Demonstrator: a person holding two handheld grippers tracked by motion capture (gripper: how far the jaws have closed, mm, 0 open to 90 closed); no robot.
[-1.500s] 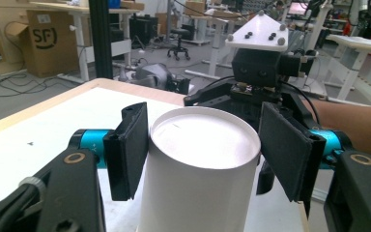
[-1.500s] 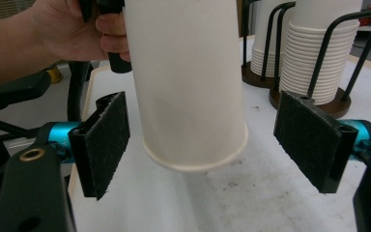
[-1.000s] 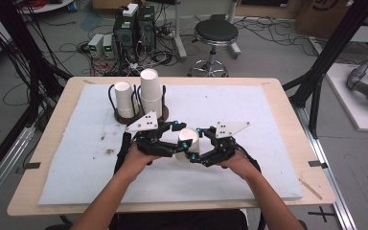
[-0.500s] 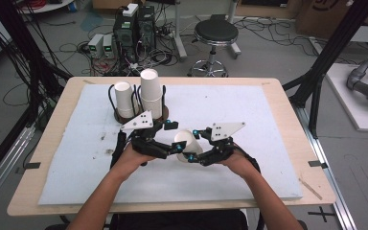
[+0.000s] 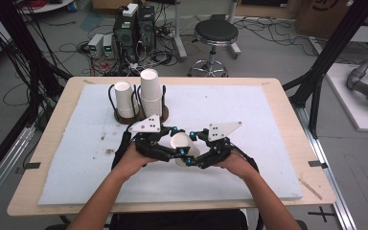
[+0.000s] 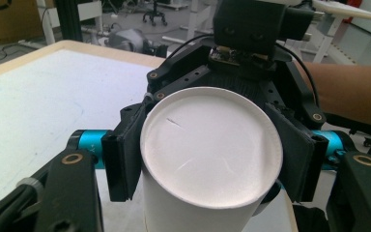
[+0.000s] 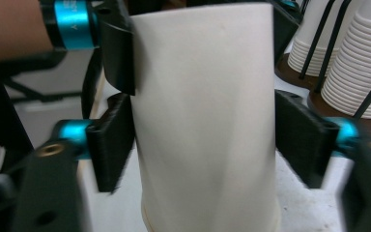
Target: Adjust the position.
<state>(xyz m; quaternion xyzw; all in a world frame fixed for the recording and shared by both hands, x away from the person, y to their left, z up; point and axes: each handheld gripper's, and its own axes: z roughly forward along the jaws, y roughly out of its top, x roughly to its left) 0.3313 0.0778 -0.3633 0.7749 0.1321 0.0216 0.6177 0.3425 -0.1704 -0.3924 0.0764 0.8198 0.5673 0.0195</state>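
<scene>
A white paper cup lies level above the mat between my two grippers, its flat bottom towards the left one. My left gripper has just been closing, and its pads now press on the cup near the bottom. My right gripper has just opened a little. Its pads still lie against both sides of the cup nearer the rim. A person's hands hold both grippers low over the table's middle.
Two wire holders with stacks of white cups stand just behind the grippers, and the stacks show close by in the right gripper view. A white mat covers the wooden table.
Half a second ago the left jaws stood wider around the cup; now they are against it again. Both hands have stayed about where they were.
</scene>
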